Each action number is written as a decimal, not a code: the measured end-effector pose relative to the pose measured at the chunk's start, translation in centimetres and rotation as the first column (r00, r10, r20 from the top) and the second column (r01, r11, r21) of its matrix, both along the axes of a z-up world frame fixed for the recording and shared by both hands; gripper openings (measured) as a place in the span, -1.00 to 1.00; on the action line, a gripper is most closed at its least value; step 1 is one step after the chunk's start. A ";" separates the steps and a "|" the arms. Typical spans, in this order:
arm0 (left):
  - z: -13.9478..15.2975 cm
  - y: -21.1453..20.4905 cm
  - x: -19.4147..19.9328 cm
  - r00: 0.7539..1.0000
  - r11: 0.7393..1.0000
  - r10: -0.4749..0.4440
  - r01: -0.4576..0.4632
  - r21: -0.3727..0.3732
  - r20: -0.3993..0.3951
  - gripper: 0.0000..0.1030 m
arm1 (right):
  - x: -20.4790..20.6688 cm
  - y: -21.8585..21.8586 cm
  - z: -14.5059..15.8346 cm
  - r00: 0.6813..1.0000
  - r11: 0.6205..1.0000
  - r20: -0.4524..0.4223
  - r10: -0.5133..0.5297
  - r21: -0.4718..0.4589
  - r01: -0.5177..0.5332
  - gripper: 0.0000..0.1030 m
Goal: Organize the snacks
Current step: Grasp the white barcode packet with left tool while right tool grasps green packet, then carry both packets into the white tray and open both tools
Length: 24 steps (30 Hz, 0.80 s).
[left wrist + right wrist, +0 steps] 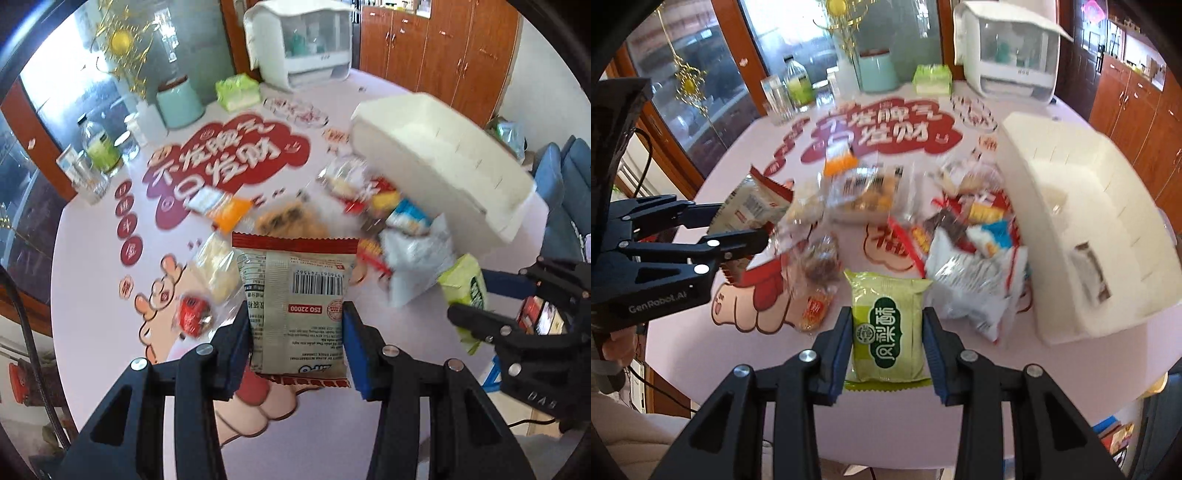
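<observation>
- Gripping: left gripper (295,332) clamps beige packet (295,291); right gripper (888,339) clamps green packet (886,325).
- Advise carrying both level to the white bin (1082,221) on the right, clear of the snack pile (960,236).

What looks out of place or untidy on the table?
The white storage box is empty while snack packets lie in a loose heap beside it. Each gripper holds one packet: left the beige one, right the green one.
</observation>
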<state>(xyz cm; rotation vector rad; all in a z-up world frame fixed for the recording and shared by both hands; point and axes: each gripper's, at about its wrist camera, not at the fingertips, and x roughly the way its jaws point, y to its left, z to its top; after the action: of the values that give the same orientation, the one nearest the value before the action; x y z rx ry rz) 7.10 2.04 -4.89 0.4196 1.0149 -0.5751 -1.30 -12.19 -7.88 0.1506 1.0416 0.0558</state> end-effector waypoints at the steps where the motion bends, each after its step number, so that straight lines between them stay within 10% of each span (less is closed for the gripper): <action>1: 0.6 -0.7 -0.3 1.000 1.000 -0.002 0.002 -0.006 0.007 -0.13 | 0.0 -0.5 0.6 1.000 1.000 0.009 0.001 -0.001 -0.001 -0.28; 24: 4.3 -21.8 0.3 0.999 0.996 -0.011 0.014 -0.086 0.033 -0.13 | -0.4 -19.5 4.1 0.987 0.989 0.057 -0.149 0.014 0.148 -0.28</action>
<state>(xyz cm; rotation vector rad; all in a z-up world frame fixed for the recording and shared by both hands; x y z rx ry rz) 7.38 -19.77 -0.64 0.3585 0.9538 -0.6193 -1.73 -31.67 -3.74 0.2335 0.9698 -0.0696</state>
